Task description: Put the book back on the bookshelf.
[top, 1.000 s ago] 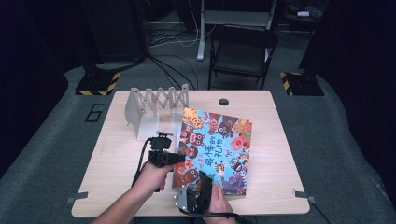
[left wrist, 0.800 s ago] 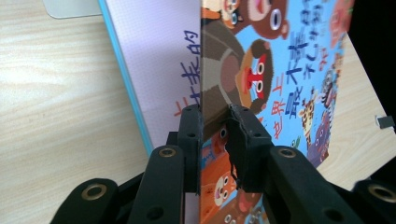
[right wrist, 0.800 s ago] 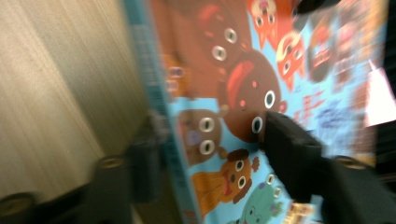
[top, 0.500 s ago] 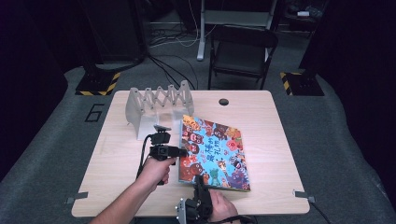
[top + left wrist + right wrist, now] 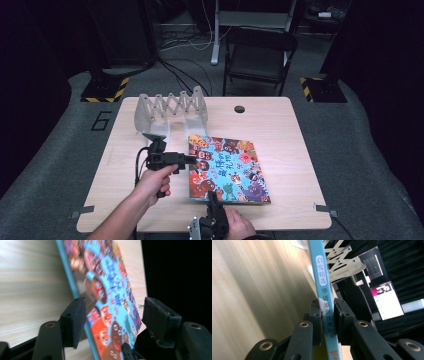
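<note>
A colourful picture book [image 5: 227, 169] lies flat on the wooden table [image 5: 290, 150], its blue spine [image 5: 323, 287] toward the left. My right gripper [image 5: 215, 199] reaches in from the near edge and is shut on the book's near left corner; in the right gripper view [image 5: 327, 315] the two pads squeeze the spine. My left gripper [image 5: 193, 160] points right at the book's left edge. In the left gripper view [image 5: 113, 322] its jaws stand wide apart with the book's cover [image 5: 110, 287] between them, touching neither face.
A white expanding rack [image 5: 170, 107] stands at the back left of the table, just beyond the book, also seen in the right gripper view [image 5: 342, 262]. A black chair [image 5: 257, 55] is behind the table. A round cable hole [image 5: 239, 108] sits near the far edge.
The book has slid toward the person, away from the rack, and turned slightly. My right gripper has drawn back to the near edge with it. The left gripper stayed at the book's left edge.
</note>
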